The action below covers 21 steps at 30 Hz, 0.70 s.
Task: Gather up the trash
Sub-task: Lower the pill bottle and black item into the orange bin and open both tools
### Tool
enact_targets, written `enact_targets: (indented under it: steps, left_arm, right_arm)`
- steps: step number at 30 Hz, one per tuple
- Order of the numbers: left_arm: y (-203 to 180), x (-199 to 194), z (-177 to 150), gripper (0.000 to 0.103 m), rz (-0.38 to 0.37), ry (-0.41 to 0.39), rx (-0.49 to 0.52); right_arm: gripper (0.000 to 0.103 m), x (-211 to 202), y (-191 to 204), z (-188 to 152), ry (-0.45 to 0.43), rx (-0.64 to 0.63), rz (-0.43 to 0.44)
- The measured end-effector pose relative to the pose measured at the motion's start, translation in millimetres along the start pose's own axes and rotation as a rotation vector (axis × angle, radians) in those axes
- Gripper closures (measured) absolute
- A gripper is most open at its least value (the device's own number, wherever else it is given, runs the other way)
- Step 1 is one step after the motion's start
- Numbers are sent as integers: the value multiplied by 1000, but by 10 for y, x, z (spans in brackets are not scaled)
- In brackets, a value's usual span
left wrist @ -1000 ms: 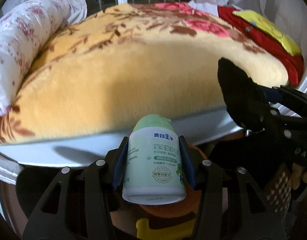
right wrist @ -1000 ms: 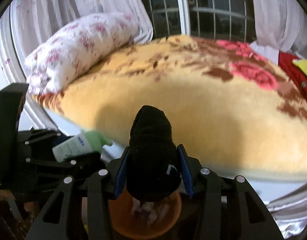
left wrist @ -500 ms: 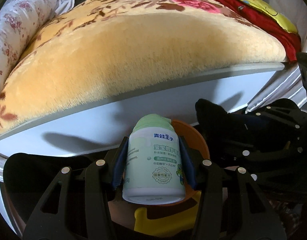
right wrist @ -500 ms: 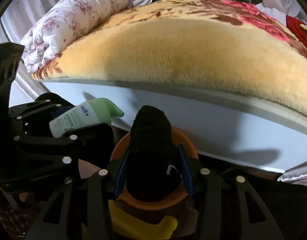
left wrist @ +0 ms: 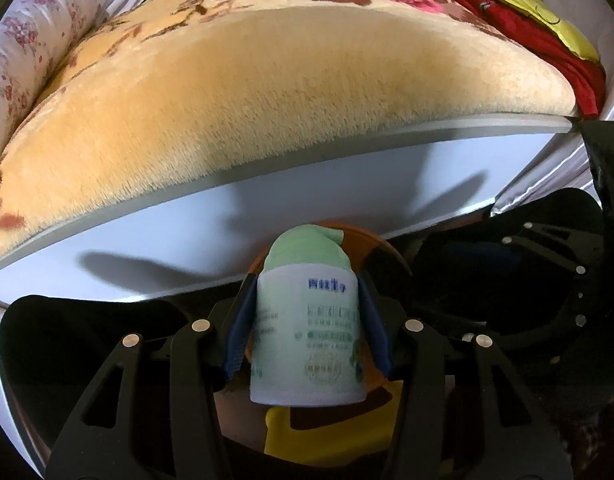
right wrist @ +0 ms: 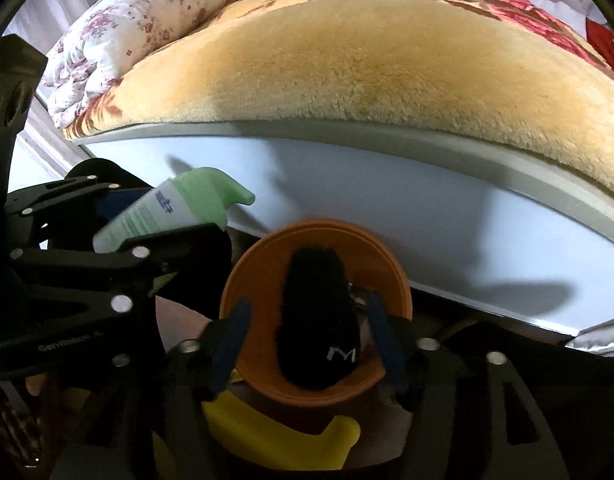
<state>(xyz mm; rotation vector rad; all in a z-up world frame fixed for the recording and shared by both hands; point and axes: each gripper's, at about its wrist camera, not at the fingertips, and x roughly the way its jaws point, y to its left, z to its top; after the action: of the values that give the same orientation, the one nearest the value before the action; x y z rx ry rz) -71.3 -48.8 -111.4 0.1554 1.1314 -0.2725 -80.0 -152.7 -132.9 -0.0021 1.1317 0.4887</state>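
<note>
Your right gripper (right wrist: 307,340) has just been spreading its jaws, and they now stand wide, with a clear gap on each side of the black sock (right wrist: 317,316) that sits between them. That sock is free of the blue pads (right wrist: 231,336) and stands over the mouth of the orange bin (right wrist: 267,256), its lower end, marked with a small white letter, against the near rim. Your left gripper (left wrist: 305,324) stays narrow and clamps the white lotion bottle (left wrist: 307,320) with the green pump cap; its blue pads (left wrist: 239,332) press on both sides of the bottle. You hold that bottle upright in front of the same orange bin (left wrist: 371,240), whose rim shows just behind the cap. From the right wrist view the bottle (right wrist: 167,212) hangs to the left of the bin, tilted with its cap toward the bed. A yellow dustpan-like piece (right wrist: 275,432) lies just below the bin. Behind it all runs the white bed frame (right wrist: 427,208), topped by a tan floral blanket (right wrist: 367,52) and a rolled flowered quilt (right wrist: 155,12).
</note>
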Motion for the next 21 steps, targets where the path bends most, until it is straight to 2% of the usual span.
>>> enact_targets:
  steps: [3, 6, 8, 12, 17, 21]
  left_arm:
    - [-11, 16, -11, 55, -14, 22, -3]
    - [-9, 8, -14, 54, -9, 22, -3]
    - [5, -18, -11, 54, 0, 10, -3]
    - [18, -104, 10, 47, 27, -27, -4]
    - [46, -135, 23, 46, 34, -42, -7]
    - [46, -183, 62, 42, 59, -65, -10]
  right_arm:
    - [33, -7, 22, 7, -4, -7, -16]
    - [32, -9, 9, 16, -7, -5, -38]
    - [31, -36, -31, 22, -17, 4, -48]
    - [30, -107, -99, 40, -41, 25, -59]
    - [30, -171, -127, 58, -63, 34, -58]
    - [28, -219, -117, 79, -84, 30, -60]
